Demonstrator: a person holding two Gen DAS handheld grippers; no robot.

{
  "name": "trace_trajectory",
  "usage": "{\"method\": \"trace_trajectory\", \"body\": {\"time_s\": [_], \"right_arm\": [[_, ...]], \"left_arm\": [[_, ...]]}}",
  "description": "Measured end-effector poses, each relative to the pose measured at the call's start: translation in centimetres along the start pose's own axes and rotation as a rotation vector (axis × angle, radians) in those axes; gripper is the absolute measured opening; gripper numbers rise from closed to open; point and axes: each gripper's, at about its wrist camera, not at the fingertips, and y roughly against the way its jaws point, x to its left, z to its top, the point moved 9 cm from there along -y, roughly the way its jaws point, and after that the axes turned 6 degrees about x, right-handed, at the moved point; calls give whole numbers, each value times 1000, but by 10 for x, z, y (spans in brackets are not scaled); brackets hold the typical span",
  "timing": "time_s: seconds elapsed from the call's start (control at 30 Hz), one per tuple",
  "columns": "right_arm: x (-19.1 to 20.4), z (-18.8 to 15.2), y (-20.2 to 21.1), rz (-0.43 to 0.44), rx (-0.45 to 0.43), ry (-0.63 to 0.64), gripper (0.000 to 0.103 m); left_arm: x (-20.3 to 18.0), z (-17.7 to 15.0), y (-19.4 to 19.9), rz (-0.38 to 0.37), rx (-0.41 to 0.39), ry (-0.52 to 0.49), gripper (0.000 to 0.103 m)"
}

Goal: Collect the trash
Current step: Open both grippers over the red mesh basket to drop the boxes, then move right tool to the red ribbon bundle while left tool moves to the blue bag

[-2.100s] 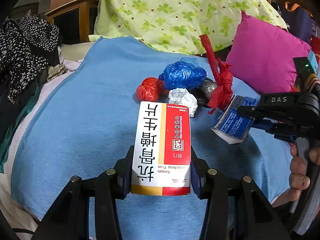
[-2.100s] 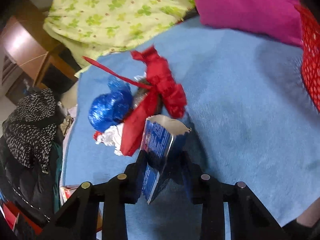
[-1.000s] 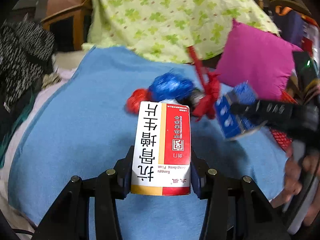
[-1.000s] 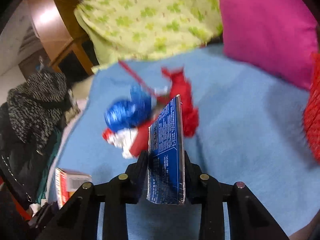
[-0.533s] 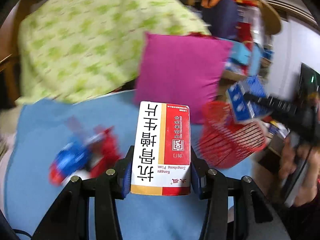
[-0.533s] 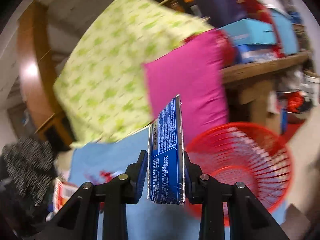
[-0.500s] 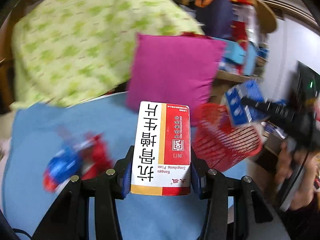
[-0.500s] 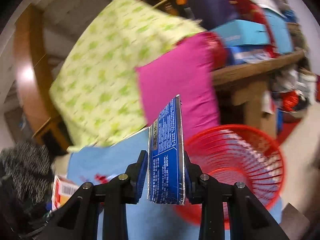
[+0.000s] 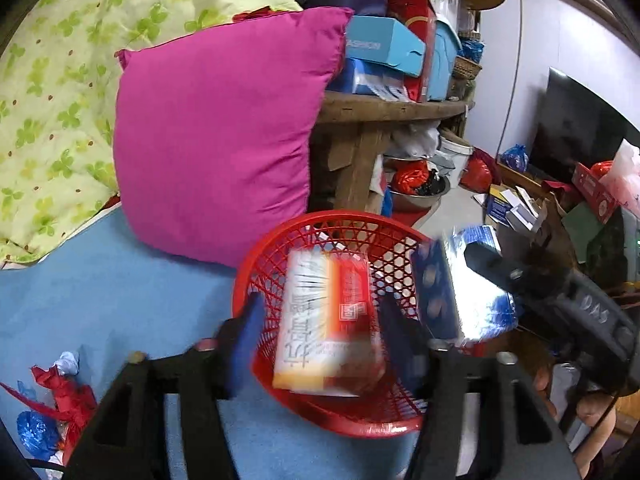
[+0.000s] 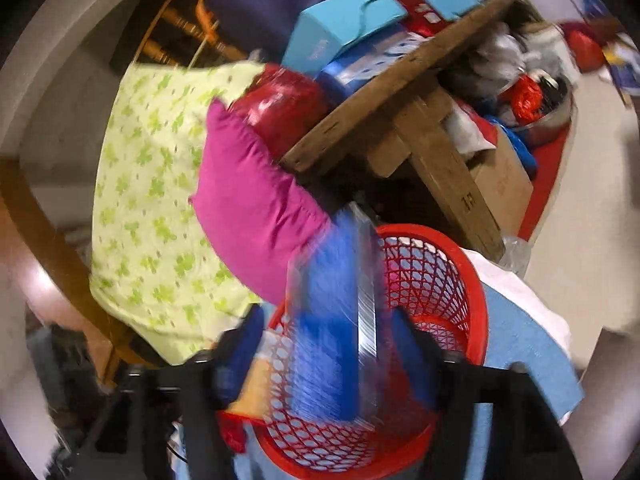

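My left gripper [image 9: 322, 344] hangs over the red mesh basket [image 9: 244, 276], and its jaws are opening. The red-and-white medicine box [image 9: 328, 316] is blurred between them, clear of both pads and dropping into the basket. My right gripper [image 10: 328, 356] is over the same basket [image 10: 476, 292], and its jaws are opening too. The blue carton [image 10: 336, 340] is streaked with motion between them and touches neither pad. In the left wrist view that blue carton [image 9: 460, 292] hangs at the basket's right rim. A person's hand [image 9: 592, 412] holds the right gripper.
The basket rests on the blue blanket [image 9: 100, 300] against a pink pillow [image 9: 216, 140]. Crumpled red, blue and white trash [image 9: 52, 404] lies on the blanket at lower left. A wooden table [image 9: 380, 108] stacked with boxes stands behind, with clutter on the floor.
Both grippers swung right, away from the trash pile, to above the red basket. Both sets of jaws have spread, and the medicine box and the blue carton have come loose.
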Motion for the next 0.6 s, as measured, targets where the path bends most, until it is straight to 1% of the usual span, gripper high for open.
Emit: {"method": "trace_trajectory", "body": {"time_s": [0.1,0.2,0.27,0.33,0.37,0.4,0.43,0.47,0.5,0.53,0.6], "right_arm": [[2,1,-2,-1,-34,4,72],[26,-3,1,24,-80,72,72],[57,-10,9,36,-139,202,72],[94,-23,19,86,-193,331,72],[111,-32,21,125,-201,378,72],[123,-41,21,155,-194,404,72],[137,-52,19,190,-170,430,72],[150,-64,14,226,-138,448,72],[164,-76,8,266,-99,464,72],[179,-93,-1,301,-49,489,72],[203,-121,-16,334,34,525,72]], "left_arm": [[14,-2,12,40,-26,7,69],[38,-16,44,78,-83,36,70],[64,-37,71,138,-129,86,72],[90,-64,95,195,-171,141,75],[109,-83,108,248,-190,174,77],[130,-104,121,309,-199,210,77],[144,-117,129,345,-202,232,78],[170,-140,142,403,-203,272,78],[183,-150,148,431,-202,296,78],[208,-169,160,478,-201,349,78],[246,-196,178,528,-201,445,78]]}}
